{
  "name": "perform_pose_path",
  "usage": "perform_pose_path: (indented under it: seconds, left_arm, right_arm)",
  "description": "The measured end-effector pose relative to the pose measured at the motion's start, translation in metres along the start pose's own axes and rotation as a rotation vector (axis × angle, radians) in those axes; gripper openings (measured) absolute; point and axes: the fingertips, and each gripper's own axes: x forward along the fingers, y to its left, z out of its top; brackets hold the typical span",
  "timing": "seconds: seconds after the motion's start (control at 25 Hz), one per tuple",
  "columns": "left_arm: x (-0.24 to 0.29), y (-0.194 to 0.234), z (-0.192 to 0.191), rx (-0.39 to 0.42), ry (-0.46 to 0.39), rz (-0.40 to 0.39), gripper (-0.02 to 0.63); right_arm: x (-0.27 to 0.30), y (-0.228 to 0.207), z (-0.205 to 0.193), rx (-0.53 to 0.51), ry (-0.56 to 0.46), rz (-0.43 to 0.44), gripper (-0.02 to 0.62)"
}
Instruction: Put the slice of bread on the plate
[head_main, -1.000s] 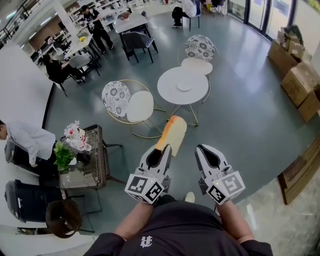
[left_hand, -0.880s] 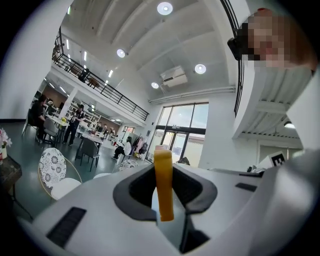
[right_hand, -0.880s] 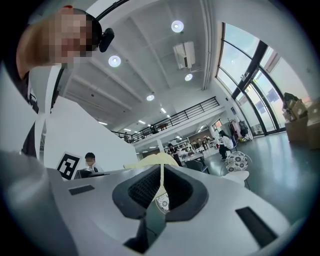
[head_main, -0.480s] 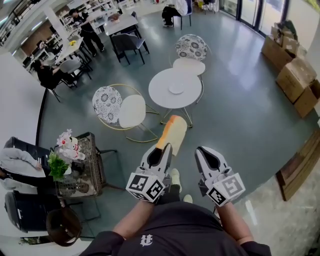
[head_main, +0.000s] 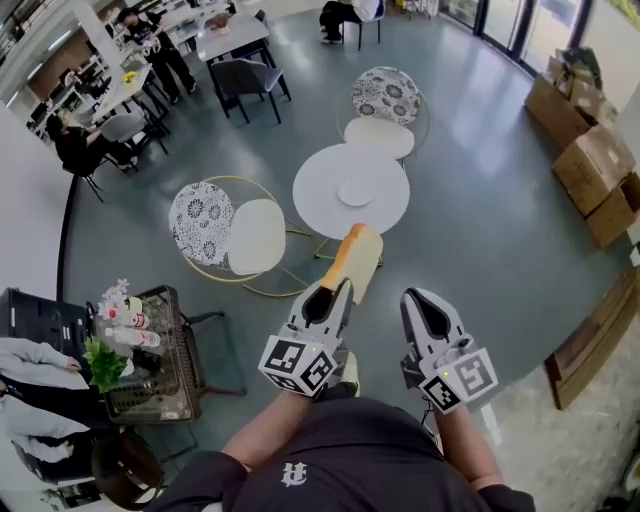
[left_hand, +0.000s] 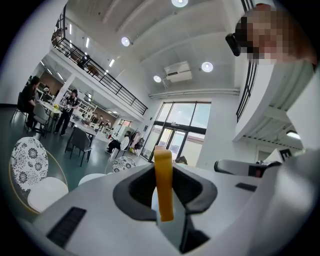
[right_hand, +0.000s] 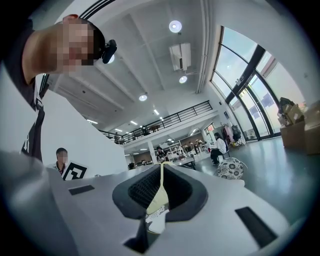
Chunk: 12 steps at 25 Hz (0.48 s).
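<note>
A slice of bread (head_main: 355, 258) with an orange-brown crust stands on edge in my left gripper (head_main: 338, 285), which is shut on its near end. In the left gripper view the bread's crust edge (left_hand: 163, 180) rises between the jaws. A small white plate (head_main: 354, 192) lies in the middle of a round white table (head_main: 318, 195), beyond the bread's far tip. My right gripper (head_main: 418, 296) is level beside the left one, shut, with nothing held; its own view shows only a thin slit (right_hand: 161, 185) between the jaws.
Two patterned chairs with white seats (head_main: 201, 214) (head_main: 389, 96) flank the round table. A wire side table with a plant (head_main: 150, 350) is at the left. Cardboard boxes (head_main: 590, 160) and a wooden pallet (head_main: 590, 340) line the right. People sit at far tables (head_main: 150, 55).
Both grippers have travelled forward with the bread, and the round table with its plate now sits nearer the bread's tip. The side table and seated person slid down the left edge.
</note>
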Motion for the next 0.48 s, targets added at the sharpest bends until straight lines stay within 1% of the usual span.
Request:
perform_pose_path:
  seconds: [0.08, 0.2, 0.32, 0.48]
  left_arm:
    - [0.021, 0.019, 0.007, -0.007, 0.001, -0.005, 0.091]
    - [0.049, 0.046, 0.014, -0.023, 0.003, 0.008, 0.091]
    - [0.07, 0.066, 0.011, -0.043, 0.012, 0.022, 0.091]
    - [0.1, 0.085, 0.007, -0.044, 0.013, 0.038, 0.091]
  right_arm:
    - [0.024, -0.012, 0.004, 0.0, -0.003, -0.01, 0.006]
    - [0.054, -0.024, 0.006, -0.002, 0.004, -0.017, 0.006]
    - [0.076, -0.038, 0.006, 0.001, 0.011, -0.022, 0.006]
    - [0.105, -0.064, 0.003, 0.0, 0.024, -0.011, 0.006]
